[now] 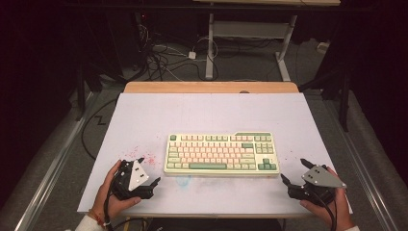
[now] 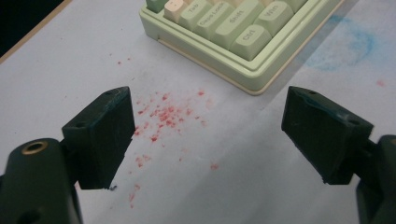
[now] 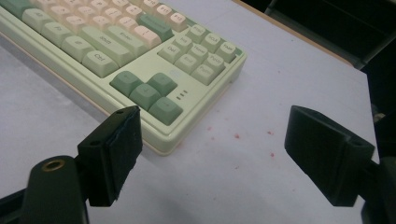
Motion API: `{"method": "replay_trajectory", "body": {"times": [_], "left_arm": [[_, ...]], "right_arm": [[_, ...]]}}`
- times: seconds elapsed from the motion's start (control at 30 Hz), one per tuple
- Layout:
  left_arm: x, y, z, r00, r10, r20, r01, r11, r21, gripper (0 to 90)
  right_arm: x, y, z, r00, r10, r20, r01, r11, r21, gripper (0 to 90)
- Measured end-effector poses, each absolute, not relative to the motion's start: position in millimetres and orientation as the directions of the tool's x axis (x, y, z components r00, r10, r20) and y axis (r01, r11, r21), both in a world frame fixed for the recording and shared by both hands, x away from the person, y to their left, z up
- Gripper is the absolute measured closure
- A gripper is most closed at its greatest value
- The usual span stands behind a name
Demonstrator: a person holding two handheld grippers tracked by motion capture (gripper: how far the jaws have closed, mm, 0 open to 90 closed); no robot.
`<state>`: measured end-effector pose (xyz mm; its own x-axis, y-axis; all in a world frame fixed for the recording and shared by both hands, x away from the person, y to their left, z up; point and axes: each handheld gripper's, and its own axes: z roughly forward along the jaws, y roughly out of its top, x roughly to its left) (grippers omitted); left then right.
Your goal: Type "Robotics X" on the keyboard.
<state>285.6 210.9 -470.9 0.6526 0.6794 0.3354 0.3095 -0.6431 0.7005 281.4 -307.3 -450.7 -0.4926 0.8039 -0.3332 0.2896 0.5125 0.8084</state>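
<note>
- A green-and-cream keyboard point(image 1: 222, 153) lies flat near the middle of the white bench point(image 1: 207, 113), long side facing the person.
- The left tool point(image 1: 148, 171), held in the person's left hand point(image 1: 109, 190), sits at the keyboard's 8 o'clock, jaws spread wide and empty; in the left gripper view the keyboard's corner point(image 2: 243, 37) lies just ahead at 12 o'clock.
- The right tool point(image 1: 292, 169), in the right hand point(image 1: 337, 207), sits at the keyboard's 4 o'clock, jaws likewise apart, holding nothing.
- Red specks point(image 2: 163, 116) dot the bench between the left tool's 2 jaws; a faint blue smudge point(image 2: 348, 46) marks the surface at 2 o'clock.
</note>
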Motion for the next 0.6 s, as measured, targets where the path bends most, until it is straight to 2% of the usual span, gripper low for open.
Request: {"method": "replay_trajectory", "body": {"times": [0.6], "left_arm": [[285.8, 209.4, -472.0, 0.662, 0.668, 0.340, 0.301, -0.652, 0.696, 16.1]], "right_arm": [[276.8, -300.7, -448.9, -0.506, 0.795, -0.334, 0.281, 0.518, 0.808, 19.5]]}}
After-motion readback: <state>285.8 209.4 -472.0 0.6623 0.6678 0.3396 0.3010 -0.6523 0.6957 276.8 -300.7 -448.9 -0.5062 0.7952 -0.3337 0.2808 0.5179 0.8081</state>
